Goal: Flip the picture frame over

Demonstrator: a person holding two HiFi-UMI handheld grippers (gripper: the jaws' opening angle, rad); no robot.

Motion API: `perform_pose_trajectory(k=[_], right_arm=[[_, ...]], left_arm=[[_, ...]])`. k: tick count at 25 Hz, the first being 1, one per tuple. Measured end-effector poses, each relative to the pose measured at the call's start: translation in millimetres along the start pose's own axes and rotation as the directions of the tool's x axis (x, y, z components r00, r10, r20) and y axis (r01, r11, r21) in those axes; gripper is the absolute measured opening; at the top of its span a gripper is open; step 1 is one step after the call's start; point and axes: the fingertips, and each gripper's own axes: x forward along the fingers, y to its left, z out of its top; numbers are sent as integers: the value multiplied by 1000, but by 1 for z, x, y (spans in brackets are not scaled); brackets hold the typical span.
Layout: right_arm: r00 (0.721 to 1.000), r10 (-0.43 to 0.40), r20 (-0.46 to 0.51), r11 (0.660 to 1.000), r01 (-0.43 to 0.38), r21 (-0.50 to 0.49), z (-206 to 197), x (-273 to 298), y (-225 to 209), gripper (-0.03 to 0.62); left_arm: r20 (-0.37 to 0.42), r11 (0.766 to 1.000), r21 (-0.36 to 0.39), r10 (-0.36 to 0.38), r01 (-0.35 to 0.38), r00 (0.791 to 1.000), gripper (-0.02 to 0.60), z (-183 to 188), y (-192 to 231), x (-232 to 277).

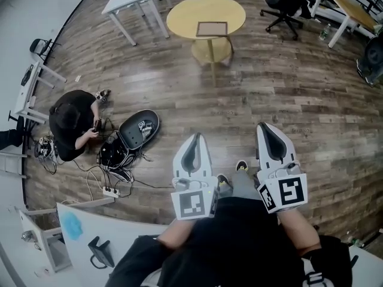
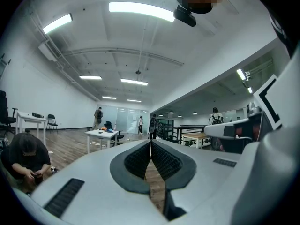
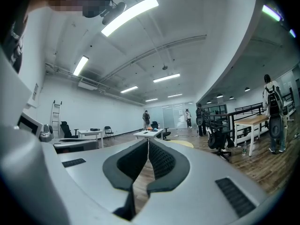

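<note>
Yellow round counter (image 1: 179,14) is carrying the picture frame (image 1: 212,28) flat, well apart from me, head view. Left gripper view: my left claw (image 2: 151,146) is sitting pressed together, empty. Right gripper view: right claw (image 3: 148,146) likewise.

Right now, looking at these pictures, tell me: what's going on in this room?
A person holds a claw in each hand. The left claw and right claw are both shut, empty and pointing level across the room. The picture frame lies flat on the round yellow table further ahead, untouched. Off to the left, another person crouches on the floor among cables.
</note>
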Motion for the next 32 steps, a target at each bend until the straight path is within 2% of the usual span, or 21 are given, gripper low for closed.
perform_pose_trajectory(k=[7,13,23,32], right_arm=[[1000,20,1,1000,-20,-2,4,20,-3,21],[999,33,-1,999,-33,17,0,49,-27,21],[999,28,36,998,-30,53,10,96,-114,21],[997,38,66,993,-45,110,12,130,-181,21]], left_arm=[[4,1000,-5,4,-4,1000,25,4,4,18],[-2,1000,9,14,-14,1000,23,3,2,54],[-3,998,59,-8,8,1000,25,5,-41,146],[-20,993,120,12,-10,1000,25,7,-72,209]])
